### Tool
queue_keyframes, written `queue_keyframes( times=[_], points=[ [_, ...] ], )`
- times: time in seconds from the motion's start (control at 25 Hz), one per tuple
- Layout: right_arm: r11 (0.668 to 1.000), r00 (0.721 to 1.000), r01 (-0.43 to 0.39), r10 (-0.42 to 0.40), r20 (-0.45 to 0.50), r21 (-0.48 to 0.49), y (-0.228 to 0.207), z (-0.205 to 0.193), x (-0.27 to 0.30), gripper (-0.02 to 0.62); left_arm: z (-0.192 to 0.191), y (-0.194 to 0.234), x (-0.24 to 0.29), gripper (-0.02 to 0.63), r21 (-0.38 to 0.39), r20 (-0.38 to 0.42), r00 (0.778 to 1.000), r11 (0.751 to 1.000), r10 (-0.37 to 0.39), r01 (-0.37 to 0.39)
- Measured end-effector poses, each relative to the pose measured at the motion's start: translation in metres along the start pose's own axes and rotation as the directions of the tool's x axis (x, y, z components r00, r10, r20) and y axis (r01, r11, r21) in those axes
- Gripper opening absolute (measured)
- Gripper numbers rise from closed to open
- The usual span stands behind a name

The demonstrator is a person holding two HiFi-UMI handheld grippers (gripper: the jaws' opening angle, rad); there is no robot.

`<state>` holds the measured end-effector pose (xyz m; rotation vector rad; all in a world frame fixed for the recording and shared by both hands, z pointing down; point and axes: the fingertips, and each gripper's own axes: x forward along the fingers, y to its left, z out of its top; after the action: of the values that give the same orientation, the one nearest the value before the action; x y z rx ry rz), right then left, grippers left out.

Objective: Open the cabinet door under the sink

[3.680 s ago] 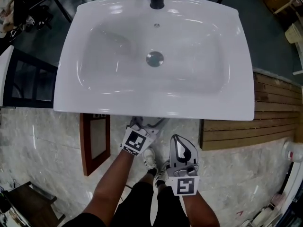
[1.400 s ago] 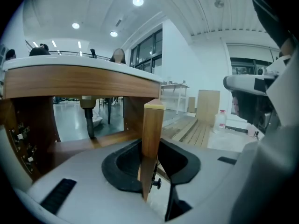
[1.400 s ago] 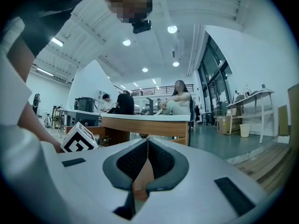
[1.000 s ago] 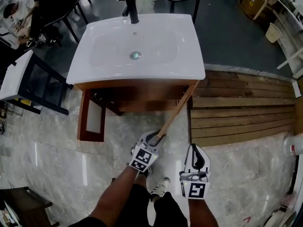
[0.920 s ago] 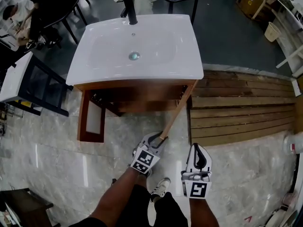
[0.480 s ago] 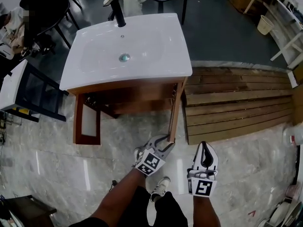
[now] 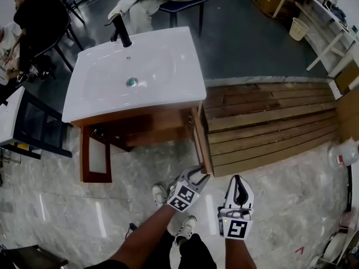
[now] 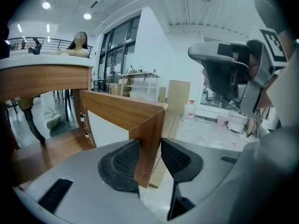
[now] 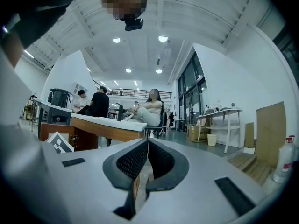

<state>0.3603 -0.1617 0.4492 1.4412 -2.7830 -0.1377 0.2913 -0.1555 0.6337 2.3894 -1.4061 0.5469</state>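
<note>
**Q:** Door status?

**A:** The right cabinet door [image 7: 202,142] stands swung out, five o'clock of the sink [image 7: 179,66]. My left gripper [image 7: 197,172] straddles its free edge, jaws just eased apart, not pinching. I judge the pull done. My right gripper [image 7: 239,181], three o'clock of it, is closed on nothing, spare.

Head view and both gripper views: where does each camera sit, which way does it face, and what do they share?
Head view: on the person's head, steeply down at sink and open cabinet door; forearms, legs, left gripper, right gripper show.
Left gripper view: on the left gripper, along its jaws, which have just been opening, door edge between them; right gripper upper right.
Right gripper view: on the right gripper, level past its closed jaws toward sink and seated people.
Shared: sink in all; door in head and left gripper views.
</note>
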Motion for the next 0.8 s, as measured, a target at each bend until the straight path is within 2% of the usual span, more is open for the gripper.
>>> queue_keyframes(
  times=[0.12,0.24,0.48,0.68,0.8],
  points=[
    [1.0,1.0,-0.02,0.02,-0.022,0.004,0.005,0.001,-0.005,0.025,0.005,-0.005,-0.01,0.126,0.007,0.008,1.0,1.0,0.013,-0.013],
    [0.999,1.0,-0.029,0.029,-0.009,0.045,0.018,0.018,-0.007,0.025,0.014,-0.011,-0.034,0.118,-0.012,0.023,0.999,0.999,0.036,-0.035],
    [0.994,0.995,-0.093,0.092,0.027,0.064,0.045,0.072,-0.013,0.025,0.069,-0.012,-0.108,0.066,-0.058,0.107,0.988,0.992,0.115,-0.109],
    [0.985,0.983,-0.169,0.167,0.071,0.025,0.061,0.116,-0.012,0.025,0.131,0.01,-0.174,0.029,-0.085,0.208,0.956,0.977,0.207,-0.193],
    [0.984,0.983,-0.173,0.169,0.077,0.044,0.065,0.14,-0.013,0.025,0.165,0.019,-0.219,0.023,-0.103,0.258,0.928,0.962,0.27,-0.251]
  ],
)
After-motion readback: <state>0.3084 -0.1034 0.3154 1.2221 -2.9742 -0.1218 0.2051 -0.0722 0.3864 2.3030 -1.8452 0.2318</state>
